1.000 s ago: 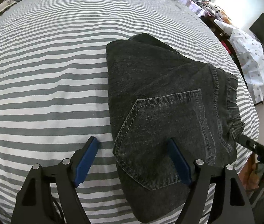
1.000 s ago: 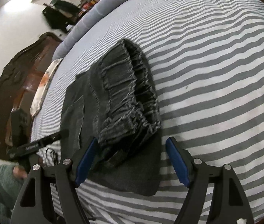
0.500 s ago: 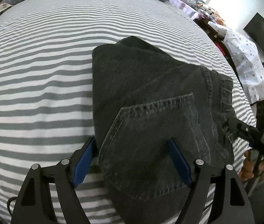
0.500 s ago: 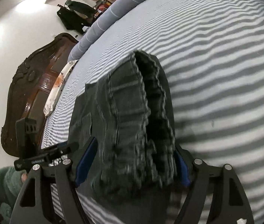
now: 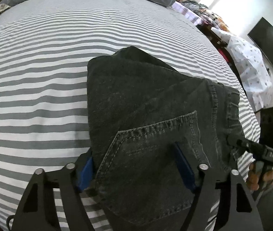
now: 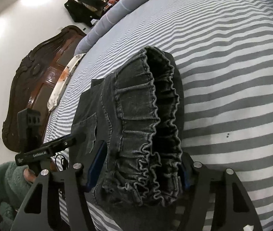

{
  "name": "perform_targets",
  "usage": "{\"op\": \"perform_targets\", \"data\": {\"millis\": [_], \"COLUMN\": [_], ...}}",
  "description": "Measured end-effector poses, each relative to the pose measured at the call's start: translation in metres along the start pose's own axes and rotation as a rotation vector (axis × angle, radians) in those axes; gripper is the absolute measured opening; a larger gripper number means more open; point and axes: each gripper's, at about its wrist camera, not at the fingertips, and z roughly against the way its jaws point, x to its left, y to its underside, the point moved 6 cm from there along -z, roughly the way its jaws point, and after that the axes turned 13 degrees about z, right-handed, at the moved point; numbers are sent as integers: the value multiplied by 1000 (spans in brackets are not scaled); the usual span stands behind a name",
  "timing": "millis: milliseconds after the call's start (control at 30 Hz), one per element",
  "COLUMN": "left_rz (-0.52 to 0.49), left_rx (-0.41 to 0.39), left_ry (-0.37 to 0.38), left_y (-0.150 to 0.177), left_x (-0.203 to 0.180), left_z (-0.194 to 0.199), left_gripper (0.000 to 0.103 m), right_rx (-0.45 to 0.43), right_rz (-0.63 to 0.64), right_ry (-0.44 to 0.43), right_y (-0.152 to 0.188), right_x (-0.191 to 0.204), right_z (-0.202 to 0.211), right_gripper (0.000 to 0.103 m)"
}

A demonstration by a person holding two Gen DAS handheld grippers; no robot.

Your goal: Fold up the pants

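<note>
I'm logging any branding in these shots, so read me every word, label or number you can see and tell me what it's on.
"GenRobot.AI": white print on the side of the left gripper, seen from the right wrist view.
"DAS": pale letters on the side of the right gripper, partly blurred, possibly incomplete.
Pants: no label or text visible.
Bed sheet: none.

Black hand-held gripper frames, blue pads, silver screws, fuzzy green sleeve.

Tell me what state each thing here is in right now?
Pants: folded into a compact stack, lying on the bed.
Elastic waistband: bunched, between the right fingers.
Back pocket: facing up.
Left hand-held gripper: open, straddling the pocket end.
Right hand-held gripper: open, straddling the waistband.
Striped bedsheet: spread flat.
</note>
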Motion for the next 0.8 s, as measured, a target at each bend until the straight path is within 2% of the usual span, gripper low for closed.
{"op": "perform_targets", "data": {"millis": [133, 233, 333, 400, 433, 500, 667, 800], "left_rz": [17, 11, 17, 32, 47, 62, 6, 7], "left_rx": [1, -7, -7, -9, -20, -46, -85, -73], "left_ry": [-7, -9, -18, -30, -47, -74, -134, -114], "left_y": [-2, -5, -5, -5, -6, -7, -4, -6], "left_x": [2, -1, -3, -2, -1, -3, -16, -22], "left_z": [-3, -7, -7, -4, -2, 2, 8, 15], "left_gripper": [71, 75, 75, 68, 59, 50, 24, 16], "right_rx": [-5, 2, 9, 12, 9, 11, 8, -2], "right_rz": [-32, -50, -58, -57, -50, -22, 0, -10], "right_ry": [25, 47, 88, 99, 115, 156, 243, 267], "right_y": [-4, -8, -5, -5, -4, -6, -12, -16], "right_x": [-2, -2, -2, 0, 3, 12, 29, 41], "right_z": [-7, -9, -7, -5, -3, -2, 3, 8], "right_gripper": [62, 63, 51, 40, 38, 31, 26, 25]}}
